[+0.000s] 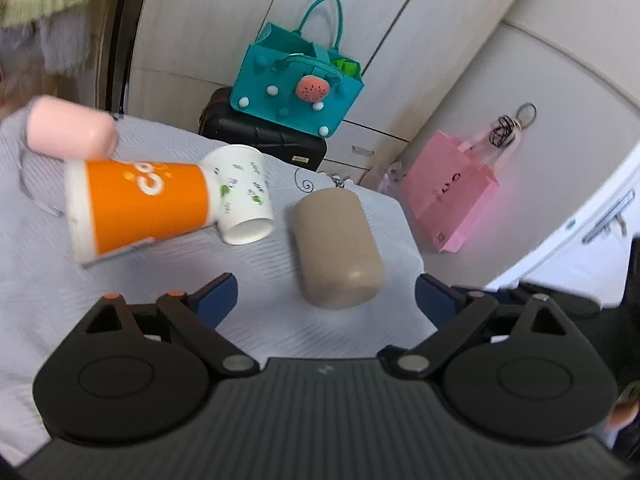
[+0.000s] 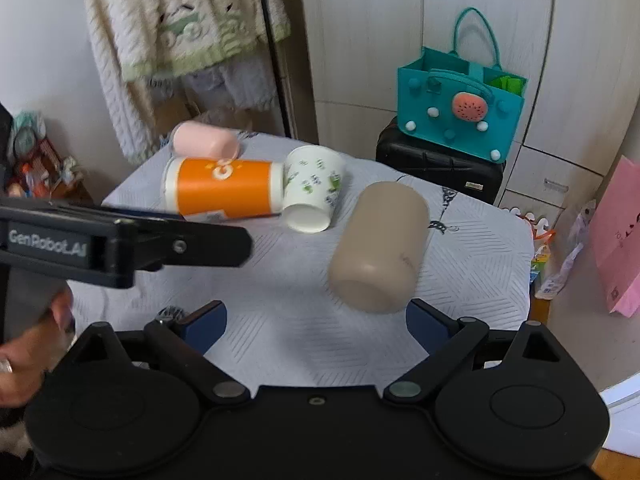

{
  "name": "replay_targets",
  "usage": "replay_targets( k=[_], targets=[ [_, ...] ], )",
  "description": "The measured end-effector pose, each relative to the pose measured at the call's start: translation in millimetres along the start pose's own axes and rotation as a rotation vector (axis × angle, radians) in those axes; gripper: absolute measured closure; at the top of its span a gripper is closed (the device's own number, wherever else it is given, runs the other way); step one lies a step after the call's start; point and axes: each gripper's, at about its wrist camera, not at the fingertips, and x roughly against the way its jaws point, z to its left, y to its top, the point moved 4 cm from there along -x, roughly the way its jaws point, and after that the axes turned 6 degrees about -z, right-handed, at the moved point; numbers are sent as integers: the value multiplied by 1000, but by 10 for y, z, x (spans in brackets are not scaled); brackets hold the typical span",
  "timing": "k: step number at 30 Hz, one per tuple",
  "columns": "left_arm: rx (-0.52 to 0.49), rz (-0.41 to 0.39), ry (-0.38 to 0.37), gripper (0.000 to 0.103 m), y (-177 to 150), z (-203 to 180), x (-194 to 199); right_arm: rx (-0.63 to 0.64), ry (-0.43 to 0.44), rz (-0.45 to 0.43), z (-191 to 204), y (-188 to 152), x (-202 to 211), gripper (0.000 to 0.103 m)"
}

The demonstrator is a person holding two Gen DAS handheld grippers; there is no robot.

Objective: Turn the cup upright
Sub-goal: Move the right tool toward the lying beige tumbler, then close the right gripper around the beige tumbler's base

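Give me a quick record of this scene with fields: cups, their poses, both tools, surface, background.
cups: pink cup; orange cup; white patterned cup; beige cup
poses: all four lying on their sides
contact: orange cup's end touches the white patterned cup
left tool: open, empty
right tool: open, empty, beige cup closest
surface: pale quilted cloth
background: teal bag on black case

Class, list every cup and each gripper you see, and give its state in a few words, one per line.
Orange cup: on its side.
White patterned cup: tipped over, mouth facing camera.
Beige cup: on its side.
Pink cup: on its side.
Left gripper: open, empty.
Right gripper: open, empty.
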Motion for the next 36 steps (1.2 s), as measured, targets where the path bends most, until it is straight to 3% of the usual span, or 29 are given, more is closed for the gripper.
replay_targets(
  k=[5,9,16,25,29,36],
  targets=[
    [38,15,-4,21,-22,-61,-296,-22,12,1,-142,-55,-208,5],
    [84,41,-17,36,-30,-31,-560,-31,12,-4,-237,-49,-375,6],
    [115,15,-32,40,23,32,-687,-76,23,-4,-418,-12,-664,6],
    [210,82,-42,47,29,164,-988,-136,36,9,-524,31,-896,12],
    [214,81,-51,52,22,156,-1042,-157,42,17,-541,39,-958,18],
    [239,88,-73,54,-11,172,-1090,-214,31,18,-547,16,-945,19]
  ],
)
